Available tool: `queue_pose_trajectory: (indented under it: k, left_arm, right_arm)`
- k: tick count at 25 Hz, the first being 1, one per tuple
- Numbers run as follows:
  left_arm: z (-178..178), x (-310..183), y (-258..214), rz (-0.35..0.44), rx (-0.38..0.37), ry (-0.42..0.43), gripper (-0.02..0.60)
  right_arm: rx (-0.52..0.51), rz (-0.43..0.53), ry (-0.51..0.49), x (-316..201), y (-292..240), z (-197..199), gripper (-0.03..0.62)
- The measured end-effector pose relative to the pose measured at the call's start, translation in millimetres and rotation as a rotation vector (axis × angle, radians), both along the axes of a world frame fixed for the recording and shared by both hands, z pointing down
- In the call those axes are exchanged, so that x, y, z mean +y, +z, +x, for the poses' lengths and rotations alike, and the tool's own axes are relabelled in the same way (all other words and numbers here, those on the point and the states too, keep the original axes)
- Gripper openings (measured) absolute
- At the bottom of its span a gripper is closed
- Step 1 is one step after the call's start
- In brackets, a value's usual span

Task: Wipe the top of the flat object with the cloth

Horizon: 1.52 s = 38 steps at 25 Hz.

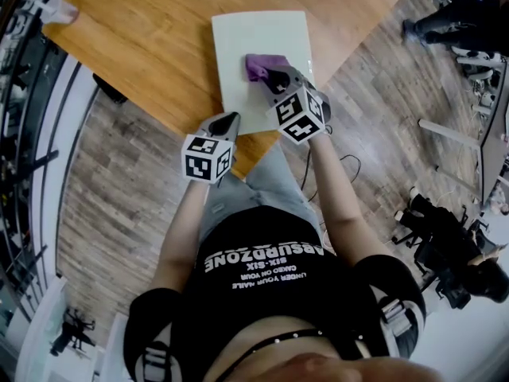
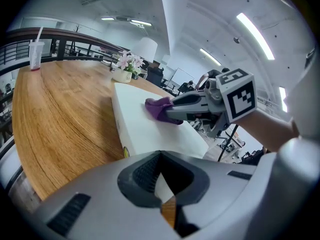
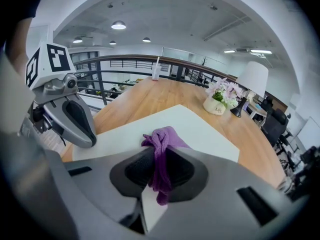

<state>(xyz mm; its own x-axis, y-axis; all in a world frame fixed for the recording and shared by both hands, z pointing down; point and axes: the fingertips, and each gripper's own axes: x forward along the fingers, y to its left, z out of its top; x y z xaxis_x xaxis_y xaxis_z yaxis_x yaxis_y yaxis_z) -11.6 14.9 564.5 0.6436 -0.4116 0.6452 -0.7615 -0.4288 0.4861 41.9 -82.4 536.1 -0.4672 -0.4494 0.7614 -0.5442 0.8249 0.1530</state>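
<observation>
Wooden bench (image 1: 143,46), stiff flat board (image 1: 262,38) — right tool (image 1: 270,76) nips the soft cloth (image 1: 256,66) mid-bunch; left tool (image 1: 231,119) closed, empty.

wooden table (image 1: 143,46) | white flat board (image 1: 262,38) | flower pot (image 3: 216,105) | lamp (image 3: 252,79) | cup (image 3: 156,73), apparently with straw

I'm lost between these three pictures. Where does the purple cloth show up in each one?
Head view: purple cloth just above the centre, on the white board.
Left gripper view: about the centre, on top of the board.
Right gripper view: low centre, pinched in the right tongs.
Shared landmark: the white board, under the cloth in all three.
</observation>
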Motion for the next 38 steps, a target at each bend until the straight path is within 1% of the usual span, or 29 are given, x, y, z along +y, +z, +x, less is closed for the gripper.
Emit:
queue_pose_trajectory:
  k: [11, 18, 27, 33, 38]
  left_arm:
    - [-0.5, -1.2, -1.9, 0.010, 0.000, -0.014, 0.017]
    - [0.1, -0.9, -2.9, 0.011, -0.002, -0.013, 0.017]
    - [2.5, -1.8, -4.0, 0.023, 0.001, -0.023, 0.017]
    - [0.0, -2.8, -3.2, 0.034, 0.004, -0.027, 0.017]
    - [-1.1, -0.1, -2.1, 0.033, 0.009, -0.037, 0.017]
  right_arm:
    - [0.023, 0.005, 0.159, -8.8, 0.7, 69.4, 0.063]
    - [0.027, 0.013, 0.228, -10.6, -1.9, 98.0, 0.063]
    - [0.003, 0.022, 0.299, -0.5, -2.8, 111.8, 0.063]
    - [-0.012, 0.007, 0.326, 14.9, -2.1, 110.4, 0.063]
    - [-0.018, -0.009, 0.342, 38.2, -0.8, 107.5, 0.063]
